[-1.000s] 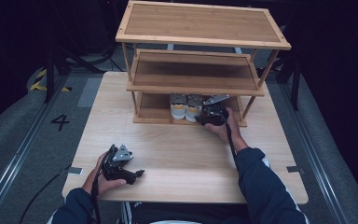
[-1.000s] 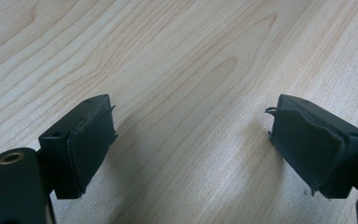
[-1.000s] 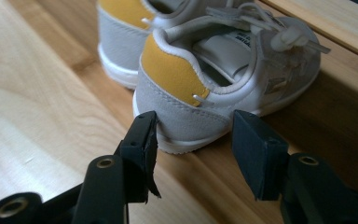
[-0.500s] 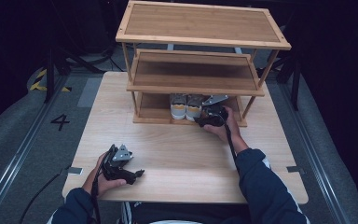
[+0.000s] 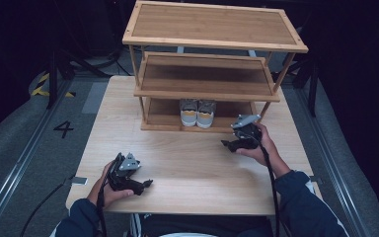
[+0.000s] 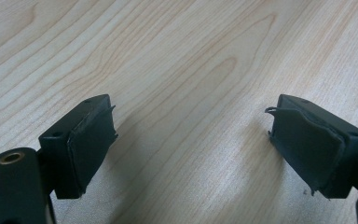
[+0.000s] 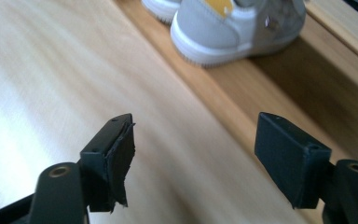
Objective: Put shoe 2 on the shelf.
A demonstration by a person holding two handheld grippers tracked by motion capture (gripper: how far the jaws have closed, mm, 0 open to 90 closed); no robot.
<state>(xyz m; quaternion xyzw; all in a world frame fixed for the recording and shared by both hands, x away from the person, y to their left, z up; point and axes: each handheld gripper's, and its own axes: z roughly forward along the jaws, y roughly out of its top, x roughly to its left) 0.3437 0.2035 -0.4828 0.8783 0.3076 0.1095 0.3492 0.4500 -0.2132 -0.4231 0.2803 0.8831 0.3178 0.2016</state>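
A pair of grey and white shoes [image 5: 197, 112] with yellow tongues stands side by side on the bottom shelf of a bamboo rack [image 5: 209, 93]. My right gripper [image 5: 228, 144] is held over the table just in front of the rack's right end. It is open and empty, a short way from the shoes. In the right gripper view the nearer shoe [image 7: 223, 32] sits on the shelf board [image 7: 270, 88] beyond the open right gripper [image 7: 196, 144]. My left gripper [image 5: 145, 183] rests near the table's front left. It is open over bare wood, as the left gripper view [image 6: 191, 140] shows.
The rack has three shelves, with the upper two [image 5: 212, 27] bare, and stands at the back of the light wooden table [image 5: 187, 163]. Dark floor with rails [image 5: 24, 153] surrounds the table. Bare tabletop lies between the two grippers.
My right gripper has drawn back from the bottom shelf beside the shoes, toward the person and slightly right. The shoes and the left gripper have stayed put.
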